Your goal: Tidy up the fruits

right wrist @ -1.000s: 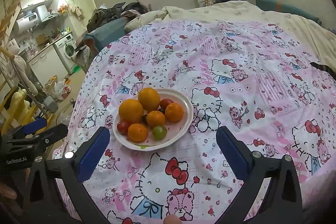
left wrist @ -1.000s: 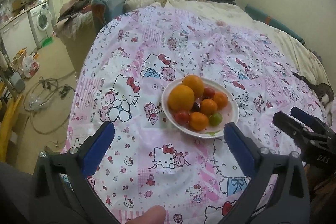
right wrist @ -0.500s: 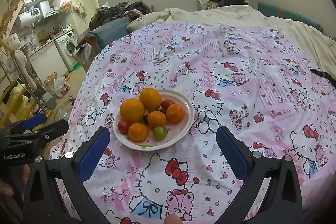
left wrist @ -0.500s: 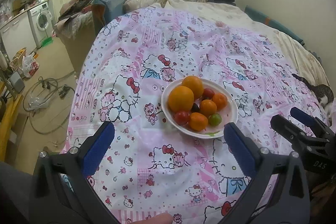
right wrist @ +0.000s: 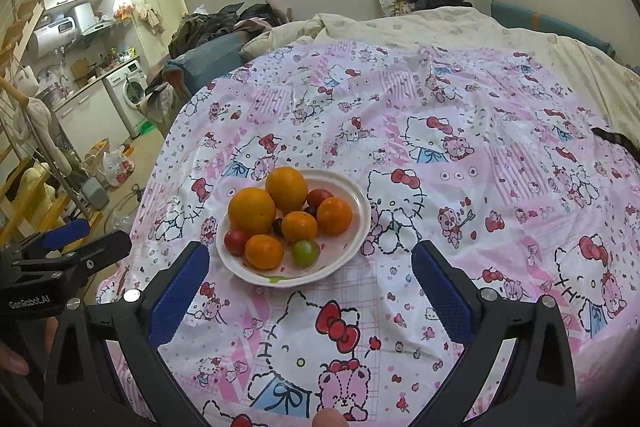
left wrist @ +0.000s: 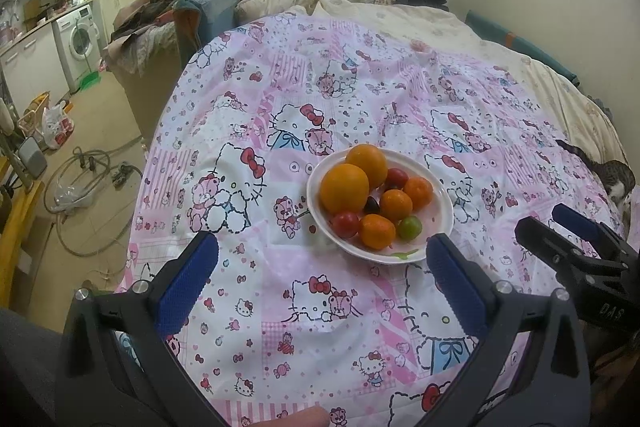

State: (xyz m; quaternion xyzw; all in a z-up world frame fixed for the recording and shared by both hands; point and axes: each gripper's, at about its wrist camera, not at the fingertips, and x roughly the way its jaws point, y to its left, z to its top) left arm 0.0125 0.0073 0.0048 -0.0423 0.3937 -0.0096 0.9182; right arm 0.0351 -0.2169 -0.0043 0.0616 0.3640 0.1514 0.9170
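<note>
The white plate [left wrist: 442, 223] holding oranges [left wrist: 344, 187], tomatoes [left wrist: 345, 223] and a green fruit [left wrist: 409, 227] lies beyond the wide-open, empty left gripper [left wrist: 320, 259]. The right gripper [right wrist: 310, 261] is equally wide. Only the left view shows a cat [left wrist: 614, 177].

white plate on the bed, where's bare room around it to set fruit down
The pink cartoon-print bedspread lies bare right of the white oval plate, toward the cream quilt, and behind the plate. A narrower bare strip lies between the plate and the open right tongs. The plate itself is crowded with oranges, tomatoes and a green fruit.
</note>
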